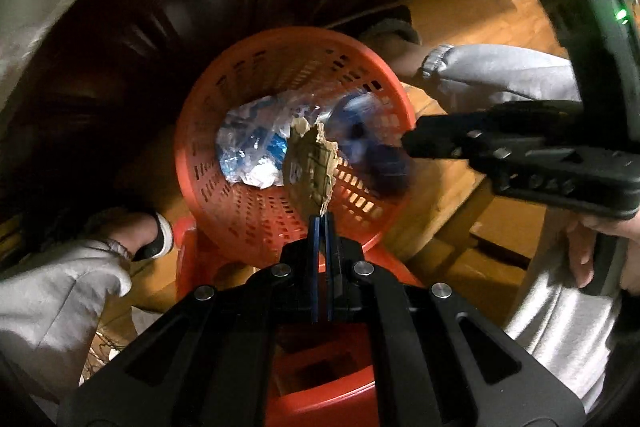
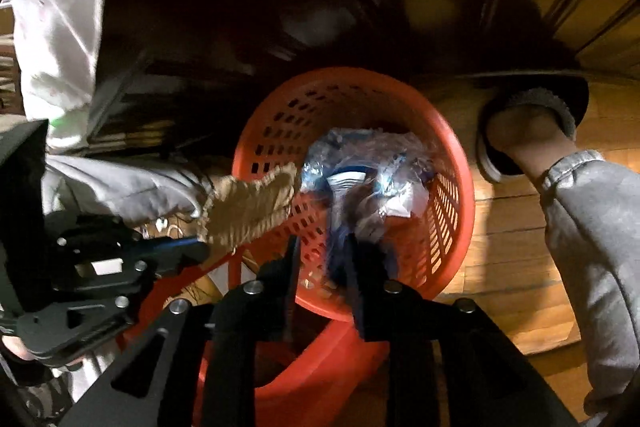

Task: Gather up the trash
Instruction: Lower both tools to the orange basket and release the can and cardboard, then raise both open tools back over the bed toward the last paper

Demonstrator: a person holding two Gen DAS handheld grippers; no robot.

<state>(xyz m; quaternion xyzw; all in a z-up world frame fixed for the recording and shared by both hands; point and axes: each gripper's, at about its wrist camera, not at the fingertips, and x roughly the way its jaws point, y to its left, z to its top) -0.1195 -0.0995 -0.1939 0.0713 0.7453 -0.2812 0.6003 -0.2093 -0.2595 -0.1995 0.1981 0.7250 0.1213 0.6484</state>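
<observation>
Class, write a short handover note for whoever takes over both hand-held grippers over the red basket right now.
Left hand-held gripper: shut on a torn cardboard scrap, held over the red basket.
Right hand-held gripper: jaws apart, a blurred blue-and-clear plastic piece between them; grip unclear.
Done: crumpled plastic wrappers lie in the basket.
Left: drop the cardboard scrap and the plastic piece in.

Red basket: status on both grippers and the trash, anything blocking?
Left gripper shut on torn cardboard scrap over red basket. Right gripper parted, blurred blue plastic wrapper between jaws. Basket mouth unobstructed.
</observation>
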